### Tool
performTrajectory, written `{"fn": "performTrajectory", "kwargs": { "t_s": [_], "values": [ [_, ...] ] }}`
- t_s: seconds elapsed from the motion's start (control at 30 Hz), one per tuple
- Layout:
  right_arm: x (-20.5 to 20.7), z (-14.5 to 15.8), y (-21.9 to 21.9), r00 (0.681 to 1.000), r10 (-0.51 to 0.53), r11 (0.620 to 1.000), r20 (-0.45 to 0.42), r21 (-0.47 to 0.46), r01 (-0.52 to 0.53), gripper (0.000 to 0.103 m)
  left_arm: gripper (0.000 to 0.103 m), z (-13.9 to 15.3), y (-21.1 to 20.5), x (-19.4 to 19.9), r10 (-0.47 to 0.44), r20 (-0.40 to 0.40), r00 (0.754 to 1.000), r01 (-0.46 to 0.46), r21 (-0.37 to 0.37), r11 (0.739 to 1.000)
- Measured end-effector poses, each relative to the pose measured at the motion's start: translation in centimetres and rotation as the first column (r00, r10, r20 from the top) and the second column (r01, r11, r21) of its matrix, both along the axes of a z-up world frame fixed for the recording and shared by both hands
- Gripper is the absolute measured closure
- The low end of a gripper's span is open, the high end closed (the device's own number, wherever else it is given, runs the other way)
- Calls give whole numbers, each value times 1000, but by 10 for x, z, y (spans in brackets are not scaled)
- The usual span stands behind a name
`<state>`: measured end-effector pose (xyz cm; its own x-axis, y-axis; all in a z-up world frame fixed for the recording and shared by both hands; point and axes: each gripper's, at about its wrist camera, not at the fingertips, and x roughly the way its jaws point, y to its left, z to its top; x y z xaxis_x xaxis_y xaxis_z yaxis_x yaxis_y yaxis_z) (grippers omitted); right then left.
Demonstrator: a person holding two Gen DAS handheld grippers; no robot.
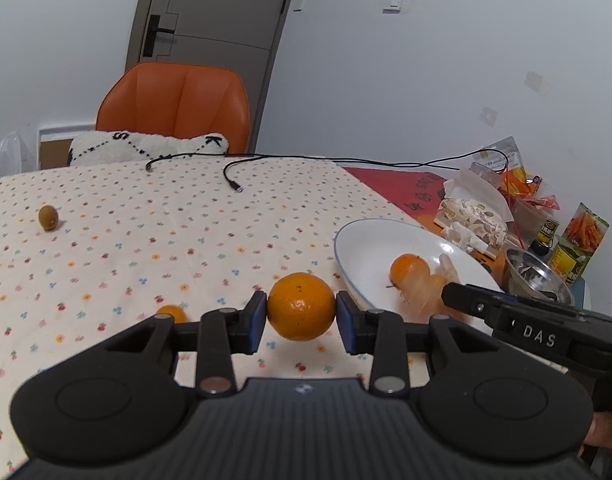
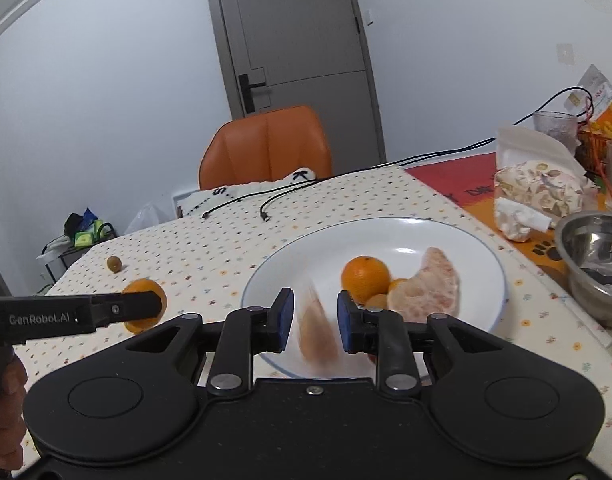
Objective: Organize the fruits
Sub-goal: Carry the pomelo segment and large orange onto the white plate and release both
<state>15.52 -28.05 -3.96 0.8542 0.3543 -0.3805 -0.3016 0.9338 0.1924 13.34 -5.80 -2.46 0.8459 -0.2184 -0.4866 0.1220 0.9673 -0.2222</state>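
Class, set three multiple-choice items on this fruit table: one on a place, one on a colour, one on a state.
1. Where does the small olive-brown fruit lie?
A in the plate
B on the dotted cloth
C in the steel bowl

2. What colour is the chair?
A orange
B green
C black

3. What is the left gripper doing?
A hanging open
B clamping an orange
C holding a cable

Key: 1 B, it sits alone on the dotted cloth; 2 A, the backrest shows orange; 3 B, both pads press the orange.
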Motion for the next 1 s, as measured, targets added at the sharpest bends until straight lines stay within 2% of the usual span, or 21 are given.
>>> {"fn": "performTrajectory", "kwargs": {
  "t_s": [0.2,0.57,0.83,0.93,1.0],
  "values": [
    [-6,5,-19,1000,-23,1000,9,14,23,71,67,6,-15,10,-32,17,999,32,7,999],
    [-16,6,-52,997,-73,997,-4,15,73,70,67,6,-52,21,-100,24,995,100,12,995],
    [-26,7,-72,995,-101,995,-10,5,101,65,66,4,-70,30,-109,0,994,109,-2,994],
    [-30,7,-79,994,-111,994,-13,-3,111,64,60,5,-74,29,-101,6,995,101,7,995],
    [-33,6,-82,994,-110,994,-20,-24,109,63,52,7,-75,27,-101,9,995,101,17,995]
  ]
}}
